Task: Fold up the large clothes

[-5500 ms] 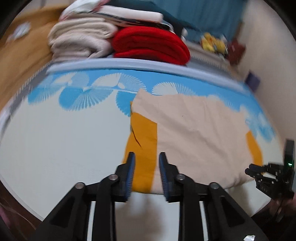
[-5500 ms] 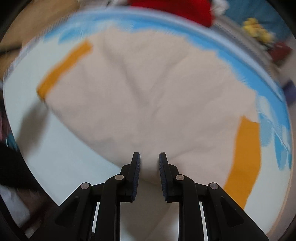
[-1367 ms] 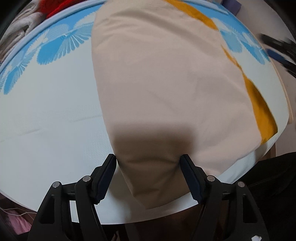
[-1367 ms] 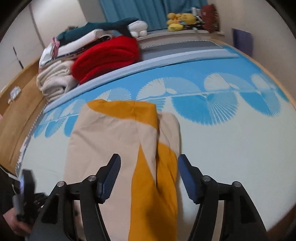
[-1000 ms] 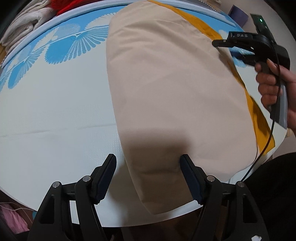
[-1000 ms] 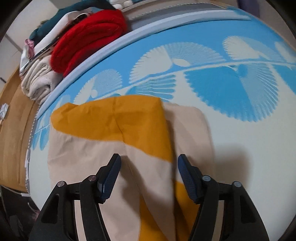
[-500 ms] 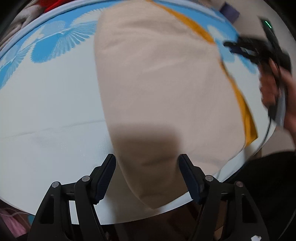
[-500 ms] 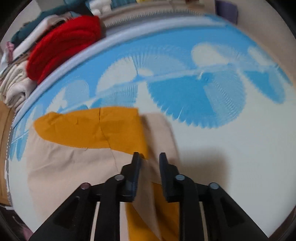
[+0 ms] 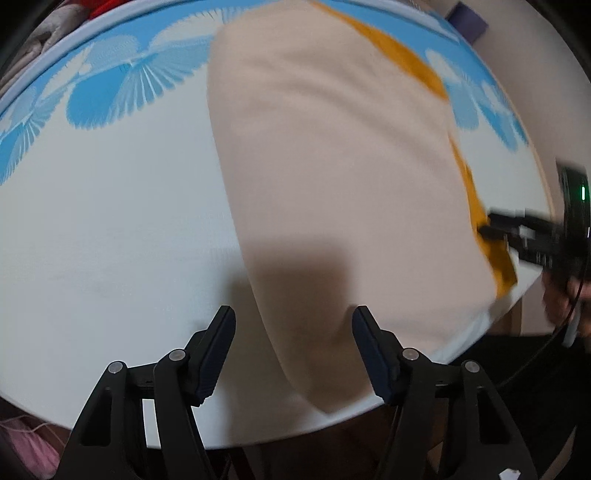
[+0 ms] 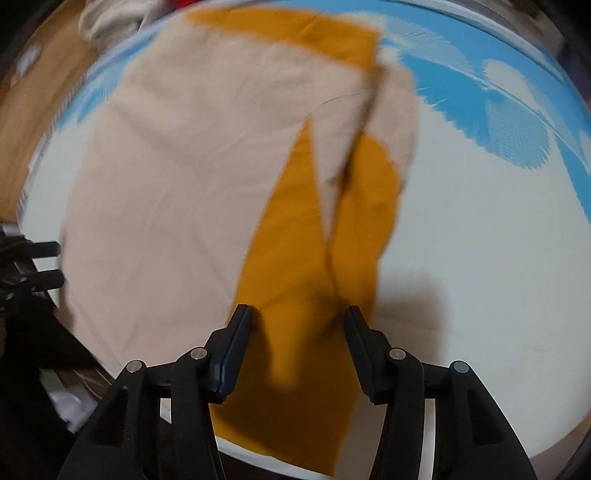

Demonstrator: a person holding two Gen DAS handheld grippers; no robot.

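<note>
A large beige garment (image 9: 332, 166) with orange parts (image 10: 295, 240) lies folded lengthwise on the bed sheet (image 9: 110, 221). My left gripper (image 9: 292, 314) hovers over its near beige corner, which hangs at the bed's edge. Its jaws are closing, the cloth lies below the gap, and the pads do not press on it. My right gripper (image 10: 296, 314) is over the orange strip at the near right edge. Its jaws are opening and hold nothing. Each gripper shows in the other's view: the right gripper (image 9: 487, 225), the left gripper (image 10: 55, 262).
The sheet is white with blue fan prints (image 10: 517, 129) toward the far side. Folded textiles (image 10: 107, 18) are stacked beyond the bed, beside a wooden floor (image 10: 22, 110). A hand (image 9: 561, 299) holds the right gripper past the bed's right edge.
The right gripper's jaws went from nearly shut to wide apart, and it moved along the garment to the near orange strip. The left gripper's jaws narrowed slightly.
</note>
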